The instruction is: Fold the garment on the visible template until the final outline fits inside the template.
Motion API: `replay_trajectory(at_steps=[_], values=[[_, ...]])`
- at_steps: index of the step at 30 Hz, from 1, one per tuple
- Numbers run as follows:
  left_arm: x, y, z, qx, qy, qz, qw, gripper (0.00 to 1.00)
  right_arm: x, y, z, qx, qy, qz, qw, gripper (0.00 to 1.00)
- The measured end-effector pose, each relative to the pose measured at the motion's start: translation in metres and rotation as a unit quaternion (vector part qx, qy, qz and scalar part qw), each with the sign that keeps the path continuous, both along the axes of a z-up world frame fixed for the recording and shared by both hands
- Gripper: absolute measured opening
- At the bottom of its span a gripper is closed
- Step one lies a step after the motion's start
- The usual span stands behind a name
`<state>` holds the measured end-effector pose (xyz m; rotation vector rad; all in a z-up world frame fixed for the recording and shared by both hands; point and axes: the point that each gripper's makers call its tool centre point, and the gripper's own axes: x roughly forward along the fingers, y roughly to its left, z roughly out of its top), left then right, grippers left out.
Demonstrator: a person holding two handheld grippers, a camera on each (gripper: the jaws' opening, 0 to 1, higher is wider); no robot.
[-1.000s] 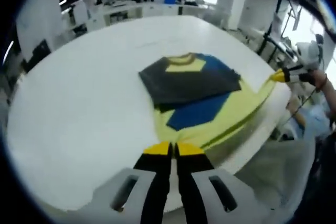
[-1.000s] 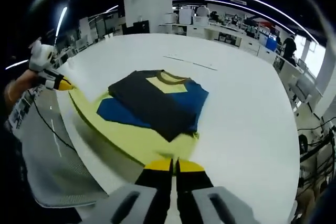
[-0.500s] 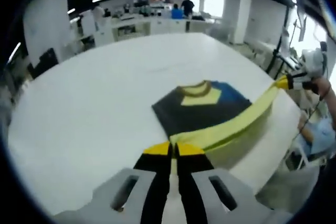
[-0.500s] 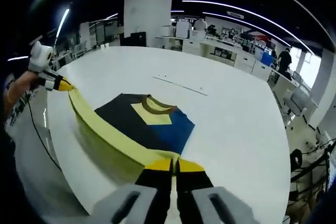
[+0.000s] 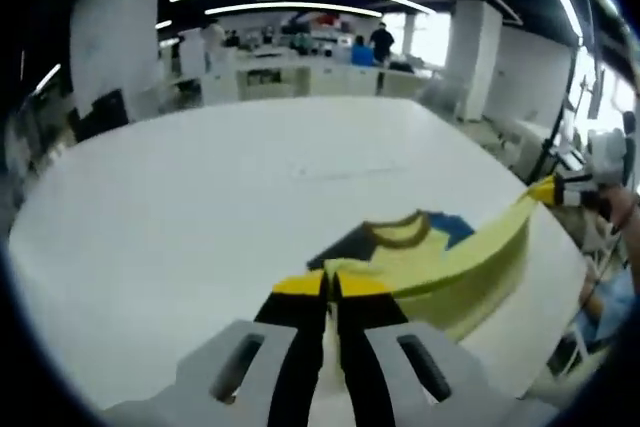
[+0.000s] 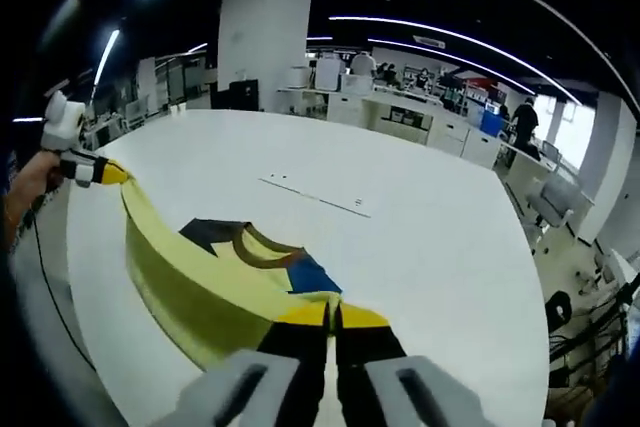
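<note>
A yellow, blue and dark grey shirt [image 5: 440,262] lies on a white table [image 5: 200,197]. Its yellow hem is lifted off the table and stretched between both grippers, folding over the rest. My left gripper [image 5: 331,285] is shut on one hem corner, and it appears at the left of the right gripper view [image 6: 108,173]. My right gripper [image 6: 331,315] is shut on the other corner, and it appears at the right of the left gripper view [image 5: 545,190]. The brown collar [image 6: 262,246] and a bit of blue and dark cloth peek out beyond the raised hem [image 6: 190,282].
Faint template marks [image 6: 315,194] run across the table beyond the shirt. Desks, pillars and people stand far behind in the office [image 5: 300,57]. The table edge [image 5: 560,327] lies close under the raised hem. A hand [image 6: 30,187] holds the left gripper.
Both grippers have lifted the yellow hem and carried it forward over the shirt toward the collar; the dark and blue panels are now mostly covered.
</note>
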<state>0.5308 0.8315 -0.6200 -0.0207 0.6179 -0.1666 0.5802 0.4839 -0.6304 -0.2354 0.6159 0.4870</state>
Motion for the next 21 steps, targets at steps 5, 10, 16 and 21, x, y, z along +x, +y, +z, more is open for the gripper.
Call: replay_trajectory(at_steps=[5,10,16,21], values=[[0.030,0.007,-0.010,-0.015,-0.009,0.034,0.9993,0.00,0.026,0.004,-0.006,0.014,-0.002,-0.018,0.9997,0.00],[0.058,0.010,-0.013,-0.019,-0.033,0.051,0.9980,0.00,0.051,0.011,-0.013,0.018,-0.011,-0.031,0.9993,0.00],[0.088,0.017,-0.043,-0.021,-0.021,0.075,0.9968,0.00,0.079,0.011,-0.041,0.037,0.008,-0.058,0.9976,0.00],[0.106,0.019,-0.079,-0.018,-0.002,0.086,0.9961,0.00,0.096,0.012,-0.072,0.043,0.031,-0.075,0.9958,0.00]])
